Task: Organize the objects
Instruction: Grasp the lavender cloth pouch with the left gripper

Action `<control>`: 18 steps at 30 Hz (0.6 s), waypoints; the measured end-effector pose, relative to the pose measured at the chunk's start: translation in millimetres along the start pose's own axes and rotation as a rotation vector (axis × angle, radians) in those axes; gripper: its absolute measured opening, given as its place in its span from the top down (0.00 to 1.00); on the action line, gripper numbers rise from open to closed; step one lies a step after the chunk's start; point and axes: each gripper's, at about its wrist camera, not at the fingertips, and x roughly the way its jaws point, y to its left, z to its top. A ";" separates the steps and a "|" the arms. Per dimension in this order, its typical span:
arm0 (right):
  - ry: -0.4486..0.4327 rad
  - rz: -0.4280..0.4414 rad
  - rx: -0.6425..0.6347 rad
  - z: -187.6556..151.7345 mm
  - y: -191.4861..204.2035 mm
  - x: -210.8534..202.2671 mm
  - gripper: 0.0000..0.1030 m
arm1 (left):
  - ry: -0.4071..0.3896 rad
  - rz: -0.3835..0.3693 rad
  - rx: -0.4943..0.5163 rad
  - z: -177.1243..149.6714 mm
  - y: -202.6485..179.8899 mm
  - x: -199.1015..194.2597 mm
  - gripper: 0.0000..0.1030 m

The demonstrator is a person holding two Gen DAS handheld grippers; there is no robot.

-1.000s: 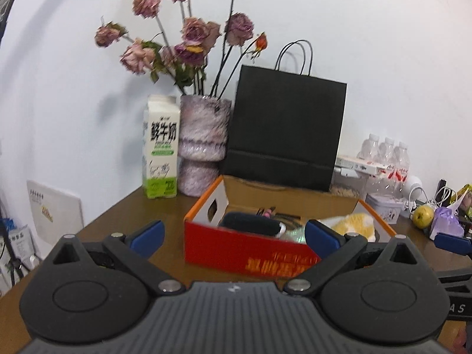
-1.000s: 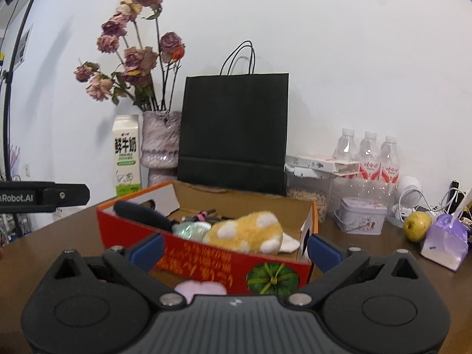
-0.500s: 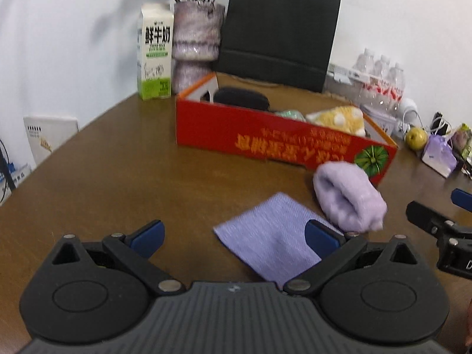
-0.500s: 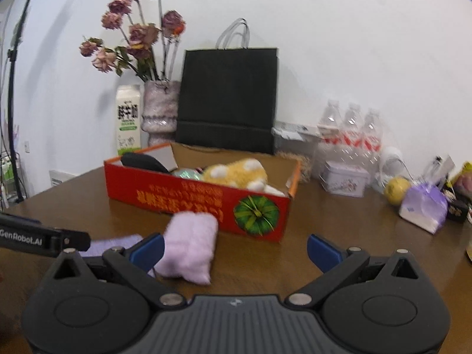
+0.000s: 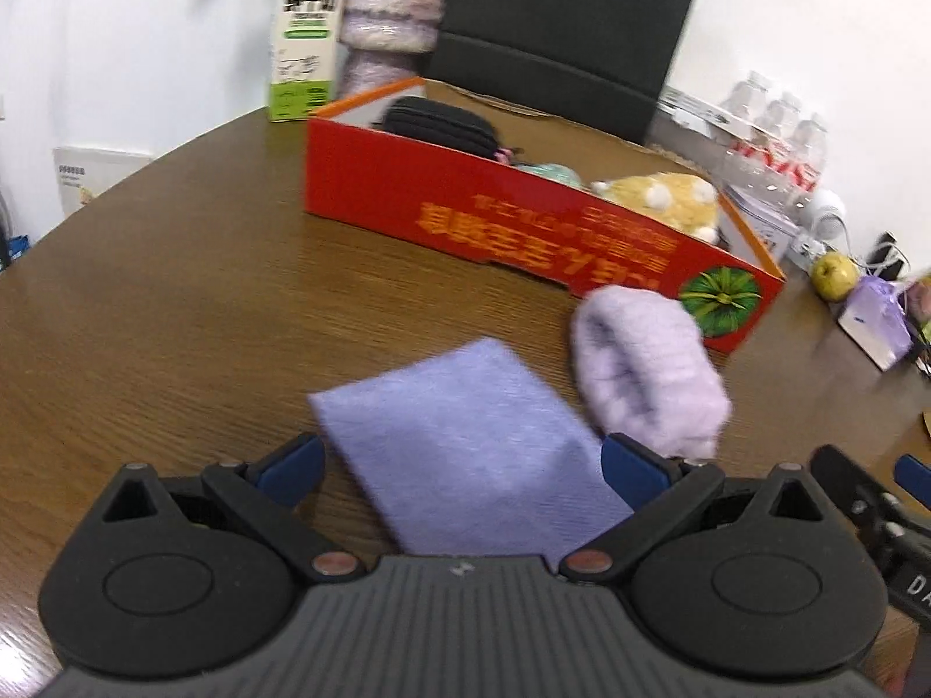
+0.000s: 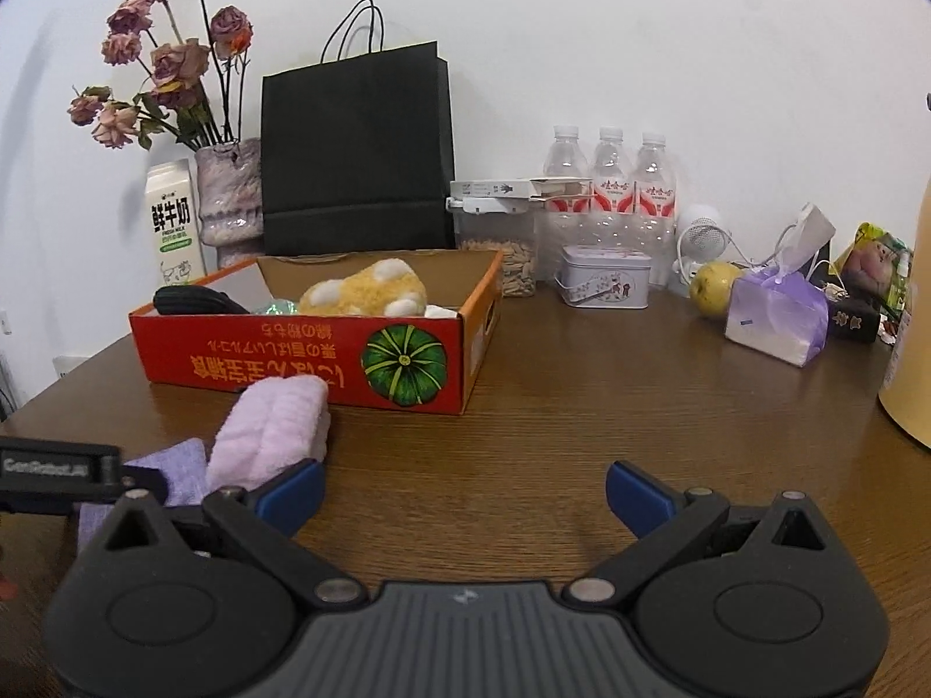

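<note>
Landmark: red cardboard box [image 5: 523, 221] on the brown table [image 5: 174, 302].

Left gripper [image 5: 459, 462]: jaws spread wide, holding nothing. Half a second ago it looked from farther back; now it sits lower and closer, its fingers either side of the flat purple cloth [image 5: 471, 453], which lies in front of the box.

Rolled lilac towel [image 5: 646, 372]: just in front of the box's pumpkin-printed corner, beside the cloth; position unchanged.

Right gripper [image 6: 462, 491]: jaws wide apart, empty, over bare table in front of the box; tilted lower than before.

Inside the box: yellow plush toy [image 6: 366, 291], black pouch [image 5: 436, 122]; both unmoved.
</note>
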 end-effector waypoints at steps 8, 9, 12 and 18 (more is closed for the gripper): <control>-0.001 0.013 -0.011 0.7 2.0 -0.1 0.00 | -0.007 0.104 0.176 -14.1 -36.4 10.6 0.00; 0.000 0.013 -0.012 0.7 2.0 0.1 0.00 | -0.005 0.100 0.178 -14.0 -35.9 10.6 0.00; 0.003 0.010 -0.013 0.5 2.6 0.6 0.00 | -0.010 0.092 0.183 -15.9 -33.9 9.2 0.03; 0.006 0.009 -0.017 -0.6 3.5 1.4 0.00 | -0.061 0.056 0.197 -16.2 -25.0 -1.6 0.63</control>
